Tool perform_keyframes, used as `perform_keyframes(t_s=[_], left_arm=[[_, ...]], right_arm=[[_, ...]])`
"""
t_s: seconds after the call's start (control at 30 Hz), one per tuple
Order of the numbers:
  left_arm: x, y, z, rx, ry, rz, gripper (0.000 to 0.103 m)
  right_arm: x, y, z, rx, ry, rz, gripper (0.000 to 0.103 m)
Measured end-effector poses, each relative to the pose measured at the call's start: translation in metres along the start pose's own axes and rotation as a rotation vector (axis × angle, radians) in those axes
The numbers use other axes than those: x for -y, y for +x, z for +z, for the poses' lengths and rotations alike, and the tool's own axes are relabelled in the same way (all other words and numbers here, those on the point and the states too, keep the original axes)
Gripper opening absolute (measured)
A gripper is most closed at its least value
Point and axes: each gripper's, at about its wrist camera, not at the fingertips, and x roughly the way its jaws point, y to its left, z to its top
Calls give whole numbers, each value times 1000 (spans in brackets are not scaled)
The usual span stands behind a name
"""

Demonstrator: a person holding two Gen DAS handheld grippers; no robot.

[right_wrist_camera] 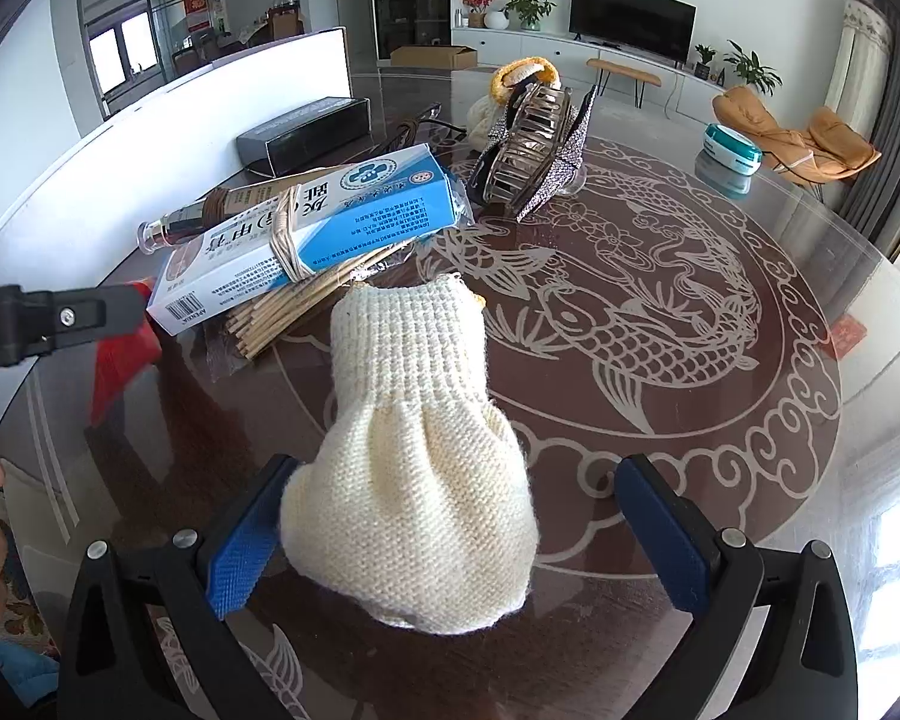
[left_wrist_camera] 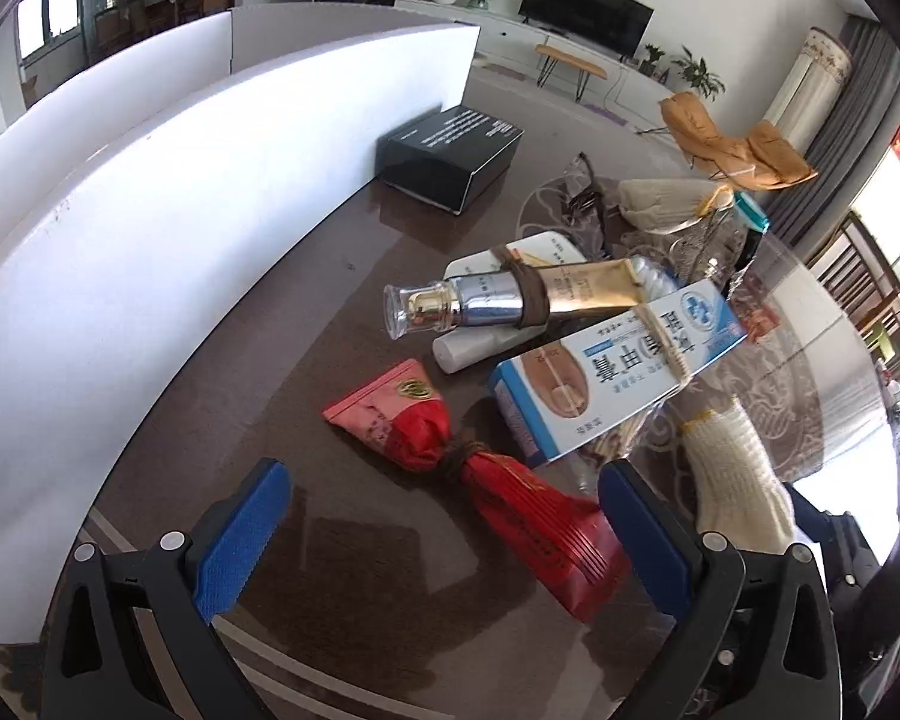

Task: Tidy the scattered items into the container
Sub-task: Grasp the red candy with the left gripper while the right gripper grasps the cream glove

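Left wrist view
Left tool (left_wrist_camera: 444, 531): I see its blue fingers (left_wrist_camera: 240, 546) spread wide apart over the counter (left_wrist_camera: 306, 312), holding nothing.
Red packet (left_wrist_camera: 480, 474): it lies on the counter between my open fingers, tied round its middle with brown cord; its far end reaches toward the white wall panel (left_wrist_camera: 150, 192).
Blue-and-white box (left_wrist_camera: 618, 360): just beyond the red packet, tilted, with pale cord round it, resting on a bundle of thin sticks (left_wrist_camera: 612, 438).
Gold-and-silver tube (left_wrist_camera: 510, 294): it lies across a white item behind the box, its clear cap pointing left.
Black box (left_wrist_camera: 450, 156): further back, close to the wall panel.
Knitted glove (left_wrist_camera: 738, 474): cream-coloured, to the right of my right finger.

Right wrist view
Right tool (right_wrist_camera: 456, 531): I see the fingers (right_wrist_camera: 243, 546) standing open; the left pad touches the knitted glove (right_wrist_camera: 414, 468), the right pad is clear of it.
Glove: it lies on the counter (right_wrist_camera: 660, 312) between my fingers, cuff pointing away.
Stick bundle (right_wrist_camera: 294, 306): just left of the cuff, beneath the blue-and-white box (right_wrist_camera: 306, 234).
Metal basket (right_wrist_camera: 534, 150): it lies tipped on its side well beyond the glove; a second glove sits behind it.
Left tool (right_wrist_camera: 48, 318): it comes in from the left edge over the red packet (right_wrist_camera: 120, 366).
Teal container (right_wrist_camera: 732, 147): far right on the counter.
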Motion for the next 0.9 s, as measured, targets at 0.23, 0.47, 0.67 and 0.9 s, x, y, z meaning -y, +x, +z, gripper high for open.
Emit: perform_keyframes(t_s=[0.23,0.47,0.67,0.9], left_arm=[[-24,-16,-28,5,58,7,103],[-6,2,-14,-2,164,42,103],[3,2,-16,14,230,4,103],[8,-7,-9,27,315,-90,21]], right_arm=[[-1,-2,-2,5,4,-1,103],[-1,-2,-3,6,5,-2,103],[1,2,8,-86,-36,31,103],[-14,-14,12,-101,-121,88,44]])
